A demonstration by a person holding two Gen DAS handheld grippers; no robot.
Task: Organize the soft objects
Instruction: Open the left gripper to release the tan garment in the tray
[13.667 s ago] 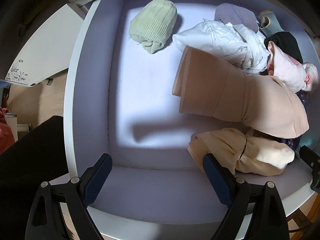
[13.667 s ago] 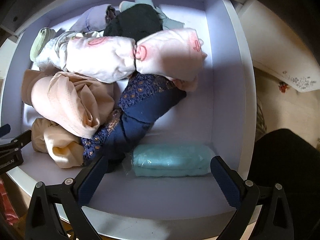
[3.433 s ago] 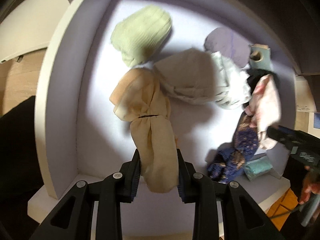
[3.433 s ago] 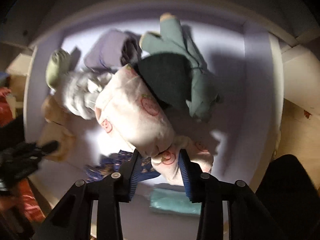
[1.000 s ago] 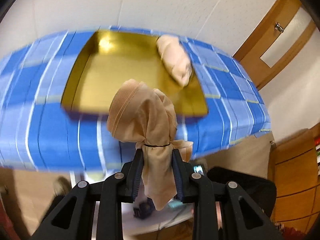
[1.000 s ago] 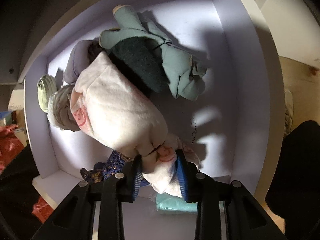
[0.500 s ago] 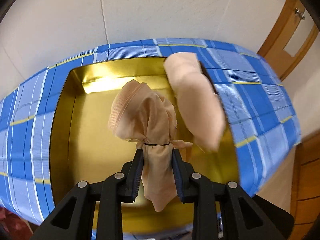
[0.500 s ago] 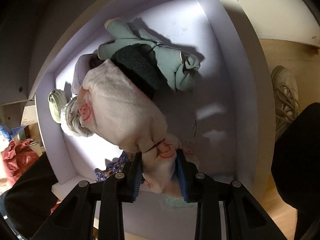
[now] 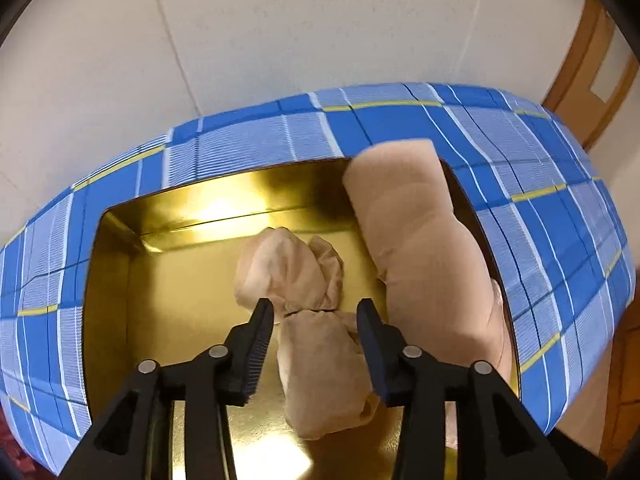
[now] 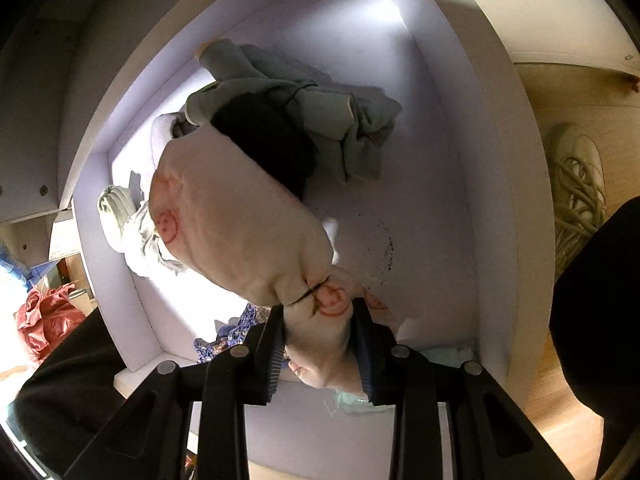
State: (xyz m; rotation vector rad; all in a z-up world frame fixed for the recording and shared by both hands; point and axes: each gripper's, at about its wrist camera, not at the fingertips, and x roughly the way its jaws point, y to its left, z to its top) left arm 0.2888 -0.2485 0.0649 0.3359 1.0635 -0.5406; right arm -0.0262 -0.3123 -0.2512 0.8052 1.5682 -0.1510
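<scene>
In the left wrist view a tan stocking bundle tied with a black band lies in a gold tray, beside a larger beige roll along the tray's right wall. My left gripper straddles the bundle; its jaws are opening, with a gap showing at each pad. In the right wrist view my right gripper is shut on the tied end of a pale pink bundle with red smiley prints, held above the white drawer.
The tray sits on a blue plaid cloth against a white wall. The drawer holds a black piece, a grey-green garment, a navy sequinned cloth, a teal pack and pale pieces. A shoe lies on the floor.
The left gripper carried the tan bundle over the tray, lowered it onto the gold floor and parted its jaws. The right gripper, still gripping the pink bundle, shifted and rolled slightly above the drawer.
</scene>
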